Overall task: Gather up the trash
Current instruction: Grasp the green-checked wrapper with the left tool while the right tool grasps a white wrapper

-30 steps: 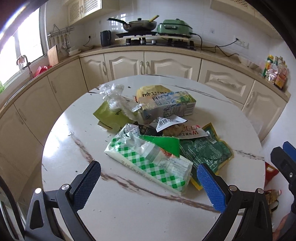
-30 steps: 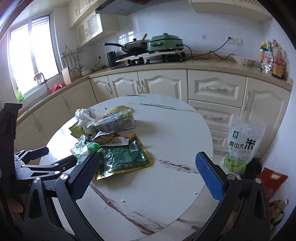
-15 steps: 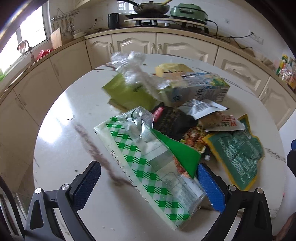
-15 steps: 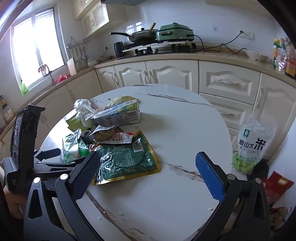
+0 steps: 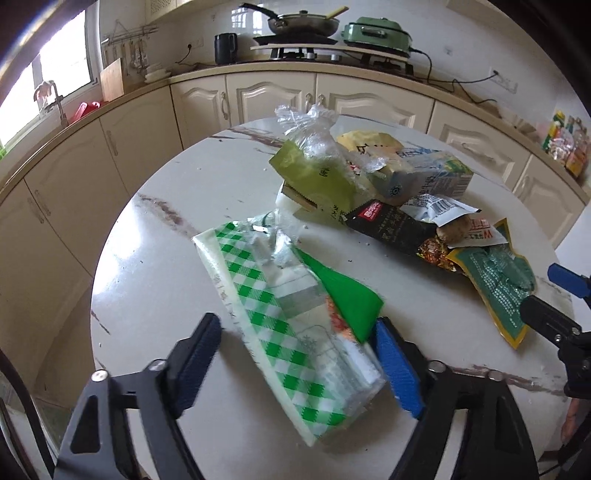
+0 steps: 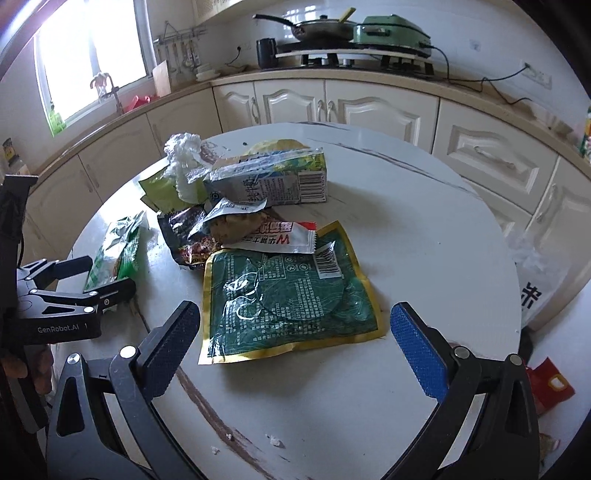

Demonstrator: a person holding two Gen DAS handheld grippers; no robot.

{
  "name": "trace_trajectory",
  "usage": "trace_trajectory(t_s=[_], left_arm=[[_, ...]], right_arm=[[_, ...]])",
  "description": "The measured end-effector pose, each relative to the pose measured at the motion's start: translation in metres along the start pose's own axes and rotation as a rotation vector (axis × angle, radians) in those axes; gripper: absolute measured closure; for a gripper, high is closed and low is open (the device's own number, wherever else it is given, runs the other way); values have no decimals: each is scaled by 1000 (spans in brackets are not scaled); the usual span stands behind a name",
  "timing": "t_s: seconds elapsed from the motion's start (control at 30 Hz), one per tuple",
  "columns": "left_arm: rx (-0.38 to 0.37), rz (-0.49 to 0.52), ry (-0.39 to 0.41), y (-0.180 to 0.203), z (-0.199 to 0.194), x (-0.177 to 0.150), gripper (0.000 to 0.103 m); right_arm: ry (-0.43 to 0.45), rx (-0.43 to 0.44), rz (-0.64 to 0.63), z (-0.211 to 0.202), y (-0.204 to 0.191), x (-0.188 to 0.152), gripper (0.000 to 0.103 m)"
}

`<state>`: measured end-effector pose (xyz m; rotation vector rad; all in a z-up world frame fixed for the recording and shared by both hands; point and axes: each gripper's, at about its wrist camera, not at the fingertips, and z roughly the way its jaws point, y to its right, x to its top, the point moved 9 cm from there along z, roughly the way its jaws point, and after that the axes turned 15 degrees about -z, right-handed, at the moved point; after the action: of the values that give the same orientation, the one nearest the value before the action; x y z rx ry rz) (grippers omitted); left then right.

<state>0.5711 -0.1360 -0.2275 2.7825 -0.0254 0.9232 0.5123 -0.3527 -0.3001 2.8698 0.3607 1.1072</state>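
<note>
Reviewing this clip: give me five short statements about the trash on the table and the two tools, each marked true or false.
1. The green-checked wrapper lies between the left tool's closing jaws. True.
2. The right tool is clamped on the milk carton. False: its jaws stand open near the dark green pouch.
3. The dark green pouch lies flat on the round table. True.
4. The milk carton stands upright. False: it lies on its side.
5. The pan sits on the table. False: it is on the stove.

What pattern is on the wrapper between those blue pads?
Green and white checks on the wrapper, clearest in the left wrist view.
</note>
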Motion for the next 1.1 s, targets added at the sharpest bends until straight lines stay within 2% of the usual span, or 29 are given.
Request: trace_trajectory(t_s=[0.17, 0.37, 0.53, 0.7, 0.77, 0.83, 0.9, 0.97, 1.0, 1.1], left_arm=[[-37, 22, 13, 0, -2, -3, 38], [-99, -7, 2, -9, -9, -3, 39], [-102, -20, 18, -18, -20, 0, 41], [-108, -17, 23, -23, -24, 2, 41], [-111, -14, 22, -24, -24, 2, 43], [-115, -16, 21, -25, -24, 3, 43], [-125, -18, 15, -25, -23, 3, 44], [-131, -20, 11, -25, -22, 3, 44], [-136, -18, 9, -25, -22, 3, 44], [-152, -23, 4, -22, -22, 3, 45]], right_arm=[[-9, 5, -27, 3, -7, 4, 0], [24, 35, -79, 10, -24, 31, 0], [59, 72, 14, 23, -18, 60, 0], [36, 90, 77, 51, -10, 79, 0], [10, 88, 61, 63, -13, 82, 2], [-31, 94, 44, 76, -16, 82, 15], [-66, 94, 47, 86, -17, 79, 46], [-70, 87, 43, 90, -16, 77, 50], [-67, 90, 41, 89, -16, 76, 60], [-50, 86, 33, 84, -16, 75, 66]])
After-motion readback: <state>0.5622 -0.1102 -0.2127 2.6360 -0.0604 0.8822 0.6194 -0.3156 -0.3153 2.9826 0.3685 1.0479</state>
